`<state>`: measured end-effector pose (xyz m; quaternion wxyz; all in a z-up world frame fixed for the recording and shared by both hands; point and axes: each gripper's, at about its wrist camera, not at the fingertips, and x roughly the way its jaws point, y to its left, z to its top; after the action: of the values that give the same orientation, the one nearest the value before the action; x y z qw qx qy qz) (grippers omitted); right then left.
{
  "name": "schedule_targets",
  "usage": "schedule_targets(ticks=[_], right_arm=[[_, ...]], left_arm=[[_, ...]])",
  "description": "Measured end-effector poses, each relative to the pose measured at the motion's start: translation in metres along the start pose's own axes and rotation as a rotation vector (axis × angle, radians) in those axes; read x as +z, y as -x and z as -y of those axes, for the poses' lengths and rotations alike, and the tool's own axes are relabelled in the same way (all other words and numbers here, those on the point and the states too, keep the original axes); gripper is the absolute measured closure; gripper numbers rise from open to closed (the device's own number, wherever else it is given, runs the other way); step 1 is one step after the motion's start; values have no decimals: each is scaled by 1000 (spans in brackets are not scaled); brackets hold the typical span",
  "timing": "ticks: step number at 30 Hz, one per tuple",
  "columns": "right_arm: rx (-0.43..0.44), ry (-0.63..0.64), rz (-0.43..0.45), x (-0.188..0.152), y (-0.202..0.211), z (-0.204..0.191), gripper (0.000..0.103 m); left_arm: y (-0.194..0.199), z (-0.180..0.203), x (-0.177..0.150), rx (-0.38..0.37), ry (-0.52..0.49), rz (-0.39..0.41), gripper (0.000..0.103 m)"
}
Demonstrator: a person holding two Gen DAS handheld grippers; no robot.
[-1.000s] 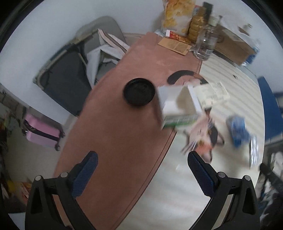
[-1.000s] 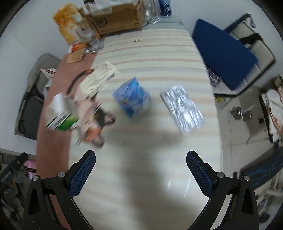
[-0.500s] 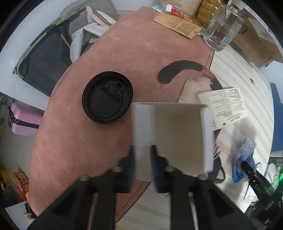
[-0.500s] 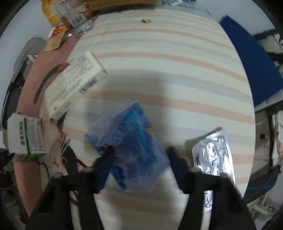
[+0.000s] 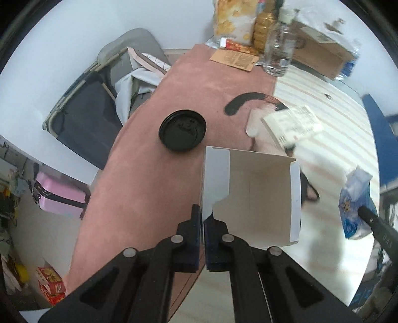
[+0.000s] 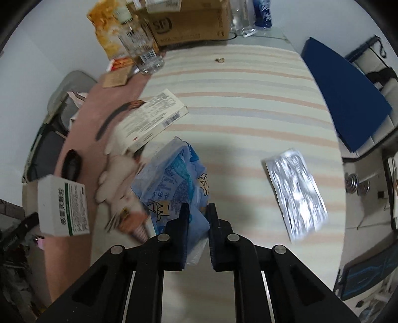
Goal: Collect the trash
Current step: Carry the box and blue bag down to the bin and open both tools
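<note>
Both grabs done: left gripper (image 5: 202, 218) pinches the open white cardboard box's (image 5: 258, 196) flap, right gripper (image 6: 198, 216) clamps the crumpled blue plastic wrapper (image 6: 174, 179), both off the table. Next, find a bin.

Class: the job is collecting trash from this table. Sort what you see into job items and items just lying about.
Job items:
- open white carton, held by left gripper
- blue plastic wrapper, held by right gripper
- silver foil packet
- black cup lid
- flat printed box

Lying about:
- cardboard box
- clear bottle
- pink suitcase
</note>
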<state>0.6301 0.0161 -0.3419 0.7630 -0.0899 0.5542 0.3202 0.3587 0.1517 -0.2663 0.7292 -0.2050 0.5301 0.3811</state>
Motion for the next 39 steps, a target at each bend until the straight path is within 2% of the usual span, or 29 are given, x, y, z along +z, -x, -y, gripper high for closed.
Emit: schedule_targets(ticks=[4,10,16,19,23,26,31,35,39], right_arm=[[9,-15,34,-47,48,-4,89],[10,-33,97,-144,128,-29,89],[-4,-105,143,-285,194,-65,89],[1,-143,132,-352,215,-81,89],[-5,-182,82,-440,230,-96,89],[-21,-190,28,-500,226,-102,89],[-27,-196,-88,-569,192,-103,89],[-33,-205,-184,-608,141,-97,89],[-44,-220,-268,-649,73,-81,89]], left_arm=[[38,-17,-38,-26,-31,36,103],[89,-60,-100,-102,-72,93,103],[136,-106,-186,-217,-176,147,103],[149,-124,-228,-255,-207,131,103],[156,-141,-284,-289,-259,63,103],[150,-145,-322,-296,-297,10,103],[116,-147,-373,-289,-314,-96,103],[70,-141,-404,-273,-310,-185,102],[2,-132,-439,-244,-287,-277,102]])
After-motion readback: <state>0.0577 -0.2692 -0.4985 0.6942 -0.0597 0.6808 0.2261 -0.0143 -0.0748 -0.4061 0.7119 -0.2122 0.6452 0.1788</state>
